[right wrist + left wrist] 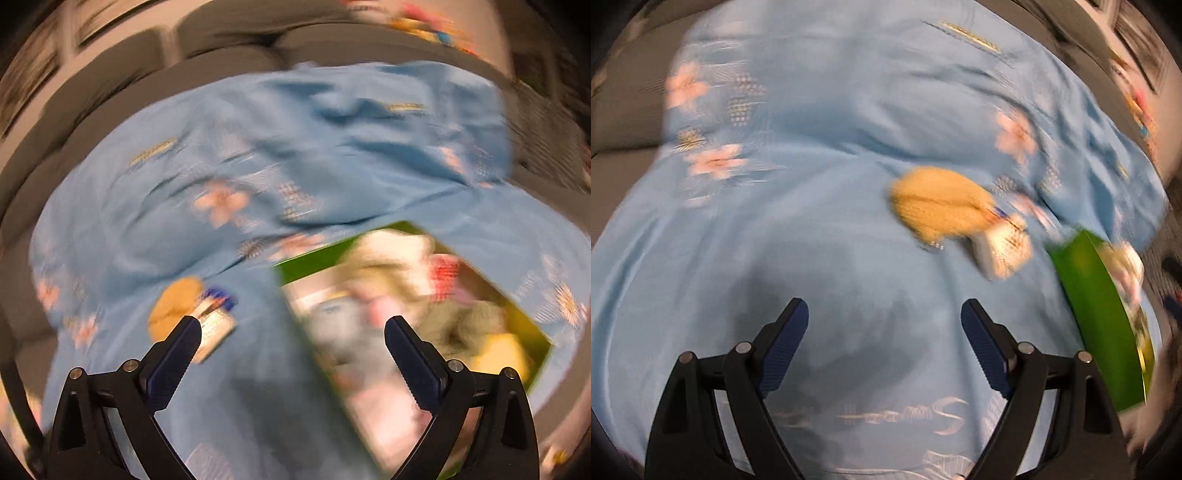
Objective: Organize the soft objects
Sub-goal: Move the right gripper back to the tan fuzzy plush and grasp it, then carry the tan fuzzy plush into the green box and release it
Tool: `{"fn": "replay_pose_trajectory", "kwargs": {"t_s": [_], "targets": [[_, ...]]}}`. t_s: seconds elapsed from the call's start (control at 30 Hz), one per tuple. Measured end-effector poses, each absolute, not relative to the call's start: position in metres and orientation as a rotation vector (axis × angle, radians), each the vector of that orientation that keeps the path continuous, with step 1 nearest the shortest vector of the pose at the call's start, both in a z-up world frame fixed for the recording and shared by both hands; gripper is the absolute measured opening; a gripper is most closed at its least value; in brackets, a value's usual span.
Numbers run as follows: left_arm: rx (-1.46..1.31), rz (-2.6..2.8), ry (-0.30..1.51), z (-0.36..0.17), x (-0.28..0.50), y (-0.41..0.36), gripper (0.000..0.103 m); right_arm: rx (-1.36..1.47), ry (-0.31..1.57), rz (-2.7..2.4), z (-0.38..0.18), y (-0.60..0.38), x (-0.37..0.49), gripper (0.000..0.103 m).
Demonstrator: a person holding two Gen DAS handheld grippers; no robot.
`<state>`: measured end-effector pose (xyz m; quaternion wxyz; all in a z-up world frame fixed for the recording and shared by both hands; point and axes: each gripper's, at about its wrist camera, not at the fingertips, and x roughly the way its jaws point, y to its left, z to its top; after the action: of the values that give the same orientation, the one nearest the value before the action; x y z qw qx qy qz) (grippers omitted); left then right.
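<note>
A tan plush toy (940,205) with a white tag lies on the light blue flowered sheet (812,229), ahead and right of my left gripper (884,314), which is open and empty above the sheet. The toy also shows in the right wrist view (177,306), left of my right gripper (293,332), which is open and empty. A green box (306,266) holding several soft toys lies under and ahead of the right gripper; its green wall shows at the right of the left wrist view (1097,306). Both views are motion-blurred.
The sheet covers a grey sofa (229,62) with cushions behind. A wall with colourful things (424,22) shows at the far back. Grey sofa fabric (628,107) borders the sheet on the left.
</note>
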<state>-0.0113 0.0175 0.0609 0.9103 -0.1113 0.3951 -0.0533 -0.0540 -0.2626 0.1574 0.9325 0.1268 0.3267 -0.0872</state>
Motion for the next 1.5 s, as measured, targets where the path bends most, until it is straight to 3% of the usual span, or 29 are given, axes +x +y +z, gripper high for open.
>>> {"fn": "replay_pose_trajectory", "kwargs": {"t_s": [0.4,0.57,0.77,0.8,0.83,0.87,0.97,1.17,1.37,1.5], "targets": [[-0.448,-0.067,0.910,0.061,0.001,0.075,0.084,0.289,0.914,0.107,0.103,-0.164,0.073,0.100],[-0.502,-0.047,0.892,0.067,-0.002,0.093,0.084,0.355,0.994,0.085,0.083,-0.149,0.125,0.085],[-0.566,-0.058,0.912,0.066,0.001,0.105,0.084,0.259,1.074,-0.031,0.055,-0.141,0.161,0.083],[-0.571,-0.066,0.916,0.066,0.001,0.105,0.084,0.246,1.068,-0.035,0.052,-0.141,0.162,0.081],[-0.577,-0.075,0.919,0.066,0.002,0.105,0.084,0.214,1.049,-0.050,0.053,-0.141,0.162,0.072],[-0.582,-0.078,0.918,0.067,0.001,0.105,0.084,0.163,1.035,-0.071,0.053,-0.137,0.161,0.055],[-0.578,-0.075,0.917,0.068,0.001,0.104,0.084,0.165,1.021,-0.077,0.056,-0.137,0.158,0.033],[-0.581,-0.051,0.926,0.064,0.001,0.107,0.084,0.217,0.902,0.079,0.100,-0.132,0.123,0.022],[-0.572,-0.038,0.941,0.060,0.001,0.104,0.084,0.227,0.792,0.250,0.151,-0.110,0.060,0.020],[-0.552,-0.045,0.942,0.060,-0.001,0.101,0.084,0.269,0.823,0.328,0.148,-0.109,0.018,0.020]]}}
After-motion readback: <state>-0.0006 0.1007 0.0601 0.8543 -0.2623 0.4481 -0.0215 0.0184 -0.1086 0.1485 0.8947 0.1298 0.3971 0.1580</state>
